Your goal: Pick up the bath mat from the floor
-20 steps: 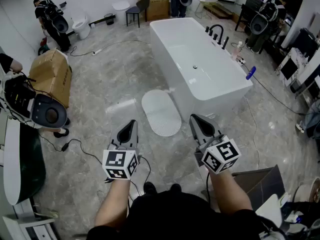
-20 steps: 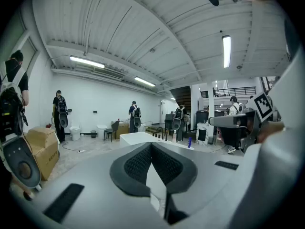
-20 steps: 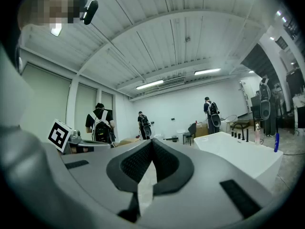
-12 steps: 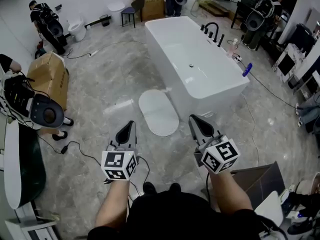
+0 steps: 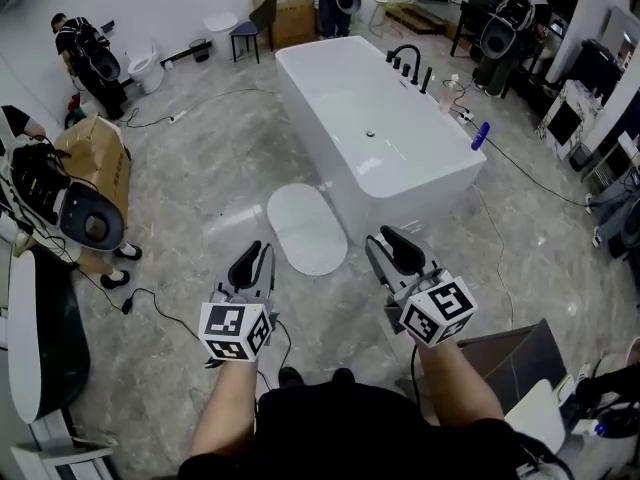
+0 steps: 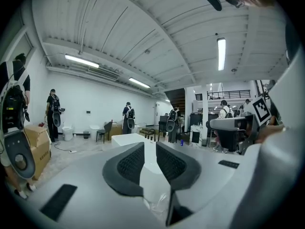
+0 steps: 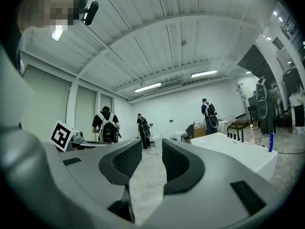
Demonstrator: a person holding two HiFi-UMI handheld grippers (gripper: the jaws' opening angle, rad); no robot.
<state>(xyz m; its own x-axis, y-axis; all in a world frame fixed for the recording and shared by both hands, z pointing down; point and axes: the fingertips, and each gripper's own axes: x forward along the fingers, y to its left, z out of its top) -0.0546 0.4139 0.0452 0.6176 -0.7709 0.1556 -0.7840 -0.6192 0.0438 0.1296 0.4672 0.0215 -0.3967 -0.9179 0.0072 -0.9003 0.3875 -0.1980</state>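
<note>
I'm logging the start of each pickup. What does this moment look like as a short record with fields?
bath mat: white oval, flat on the floor beside the bathtub, untouched
left claw: jaws narrowly apart, empty, in the air short of the mat
right claw: jaws apart, empty, alongside the left one
stage: mat not yet picked up

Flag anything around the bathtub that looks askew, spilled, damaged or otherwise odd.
Nothing is spilled or damaged. The white bath mat lies flat on the floor beside the bathtub. The only untidy things are loose cables trailing over the floor on both sides of the tub.
</note>
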